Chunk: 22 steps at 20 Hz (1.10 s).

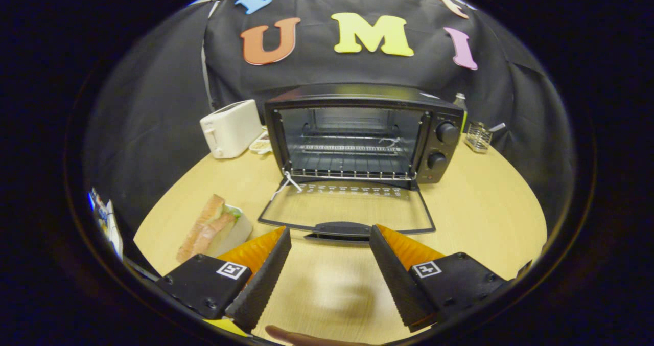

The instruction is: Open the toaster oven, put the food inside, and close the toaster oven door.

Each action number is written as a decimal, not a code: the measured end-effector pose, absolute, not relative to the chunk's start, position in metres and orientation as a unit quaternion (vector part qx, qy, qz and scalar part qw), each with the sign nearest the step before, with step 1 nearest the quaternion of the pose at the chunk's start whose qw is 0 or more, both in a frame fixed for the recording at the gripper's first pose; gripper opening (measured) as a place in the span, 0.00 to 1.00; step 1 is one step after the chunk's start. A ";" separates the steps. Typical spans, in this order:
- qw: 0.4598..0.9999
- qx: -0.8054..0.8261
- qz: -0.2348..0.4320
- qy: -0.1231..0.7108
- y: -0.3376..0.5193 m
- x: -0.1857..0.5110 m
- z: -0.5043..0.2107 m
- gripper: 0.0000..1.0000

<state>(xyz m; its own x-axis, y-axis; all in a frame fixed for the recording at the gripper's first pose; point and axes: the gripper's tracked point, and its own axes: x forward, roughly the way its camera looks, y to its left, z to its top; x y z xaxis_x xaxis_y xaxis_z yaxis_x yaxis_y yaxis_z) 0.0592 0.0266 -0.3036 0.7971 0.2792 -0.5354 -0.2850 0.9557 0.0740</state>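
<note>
The gripper (330,238) gapes wide and empty before the black toaster oven's (364,131) lowered glass door (347,208); squeezing the layered sandwich wedge (212,228) could crush it.

Soft overhead light brightens the round pale wooden table (475,208) beyond the open-fingered claw (330,233), glinting off the black metal toaster oven (363,98). A blurred shadow lies between the fingers; edges bend and darken.
</note>
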 end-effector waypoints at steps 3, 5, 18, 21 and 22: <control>0.942 -0.002 0.206 0.266 0.051 0.044 -0.277 1.00; 0.934 0.002 0.235 0.269 0.066 0.038 -0.265 1.00; 0.788 0.138 0.330 0.502 0.135 0.011 -0.293 1.00; 0.740 0.192 0.353 0.539 0.150 0.014 -0.296 0.97; 0.742 0.189 0.352 0.538 0.150 0.020 -0.299 0.91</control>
<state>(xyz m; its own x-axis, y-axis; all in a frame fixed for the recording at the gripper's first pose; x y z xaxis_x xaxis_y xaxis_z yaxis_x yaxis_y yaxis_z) 0.0198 0.1503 -0.2988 0.1728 0.7266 -0.6650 -0.3193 0.6800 0.6601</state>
